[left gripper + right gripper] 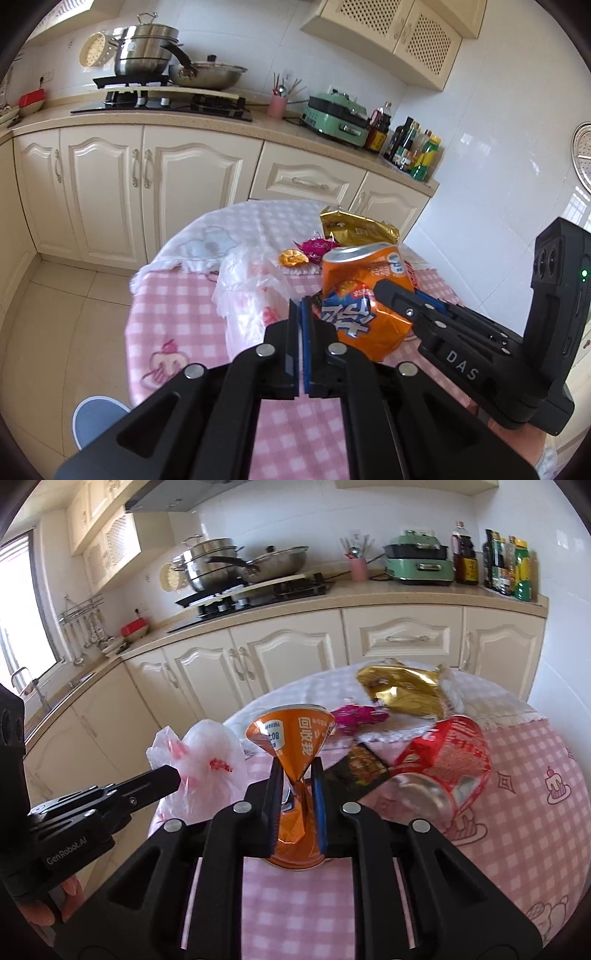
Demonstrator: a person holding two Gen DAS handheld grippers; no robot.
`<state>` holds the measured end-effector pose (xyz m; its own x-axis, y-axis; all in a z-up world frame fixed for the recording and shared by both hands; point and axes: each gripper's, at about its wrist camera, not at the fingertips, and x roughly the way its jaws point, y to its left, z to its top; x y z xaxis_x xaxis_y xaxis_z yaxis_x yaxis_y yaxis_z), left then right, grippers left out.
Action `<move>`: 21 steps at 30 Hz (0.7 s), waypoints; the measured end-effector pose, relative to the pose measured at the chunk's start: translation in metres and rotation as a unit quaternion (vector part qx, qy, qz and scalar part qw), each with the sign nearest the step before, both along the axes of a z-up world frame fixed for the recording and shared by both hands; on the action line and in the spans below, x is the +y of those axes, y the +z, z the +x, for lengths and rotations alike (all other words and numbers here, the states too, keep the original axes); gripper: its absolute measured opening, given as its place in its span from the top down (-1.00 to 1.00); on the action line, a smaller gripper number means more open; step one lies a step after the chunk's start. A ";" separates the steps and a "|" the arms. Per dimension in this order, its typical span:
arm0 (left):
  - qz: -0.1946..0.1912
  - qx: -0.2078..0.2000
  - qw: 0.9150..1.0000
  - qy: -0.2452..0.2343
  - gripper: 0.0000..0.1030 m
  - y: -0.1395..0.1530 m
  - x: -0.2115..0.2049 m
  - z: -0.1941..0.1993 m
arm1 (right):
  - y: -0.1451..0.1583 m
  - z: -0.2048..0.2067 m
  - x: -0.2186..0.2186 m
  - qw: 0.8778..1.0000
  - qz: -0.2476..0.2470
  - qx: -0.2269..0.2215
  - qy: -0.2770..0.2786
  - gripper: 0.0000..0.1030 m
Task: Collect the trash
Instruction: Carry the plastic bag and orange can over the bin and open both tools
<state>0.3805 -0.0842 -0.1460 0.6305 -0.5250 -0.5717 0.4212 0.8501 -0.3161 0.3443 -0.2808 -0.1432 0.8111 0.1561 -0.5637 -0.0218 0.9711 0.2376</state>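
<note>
My right gripper is shut on a crushed orange can, pinching its flattened middle above the pink checked table. The can also shows in the left wrist view with the right gripper on it. My left gripper is shut, its pads together; whether it pinches the edge of the white plastic bag I cannot tell. In the right wrist view the left gripper sits at the bag. A crushed red can, a gold bag, a pink wrapper and a dark wrapper lie on the table.
A small orange wrapper lies by the pink wrapper and gold bag. A white cloth covers the table's far side. Cabinets, stove with pots and bottles stand behind. A blue stool is on the floor at left.
</note>
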 end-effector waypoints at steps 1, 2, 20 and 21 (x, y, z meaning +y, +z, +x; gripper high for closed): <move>-0.002 -0.002 1.000 0.003 0.98 0.002 0.006 -0.004 | 0.001 -0.002 0.007 1.000 0.001 -0.001 0.006 0.71; -0.005 -0.004 1.000 0.007 0.98 0.004 0.016 -0.009 | 0.003 -0.004 0.015 1.000 0.004 -0.002 0.014 0.71; -0.012 0.033 0.984 0.176 0.99 -0.038 0.233 -0.067 | -0.024 0.005 0.236 0.976 0.005 0.035 0.214 0.71; -0.012 0.041 0.982 0.184 0.99 -0.046 0.244 -0.067 | -0.031 0.006 0.246 0.974 0.005 0.042 0.223 0.71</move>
<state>0.3131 0.1597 -0.1923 0.7321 -0.2847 -0.6189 0.0590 0.9316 -0.3587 0.3501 -0.0346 -0.1745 0.6126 0.4874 -0.6222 -0.4205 0.8675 0.2656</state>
